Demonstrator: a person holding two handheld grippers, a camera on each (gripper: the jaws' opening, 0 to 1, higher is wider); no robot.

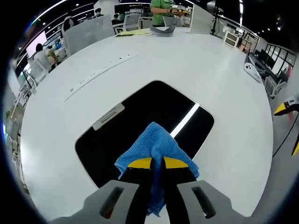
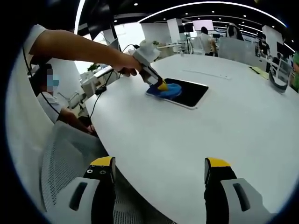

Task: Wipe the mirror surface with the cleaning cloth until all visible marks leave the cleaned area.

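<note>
Your left tongs [image 1: 157, 163] are clamped on the blue cloth [image 1: 154, 144], pressing it onto the dark mirror [image 1: 140, 126]. Your right tongs [image 2: 159, 170] stand apart, well away from the mirror across the white table [image 2: 187, 140].

The cloth [image 1: 156, 147] lies on the mirror [image 1: 145, 121], which lies on the table [image 1: 224, 79].

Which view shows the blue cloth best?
The left gripper view: the blue cloth is close, clamped in the left gripper on the mirror. The right gripper view shows it small and distant.
</note>
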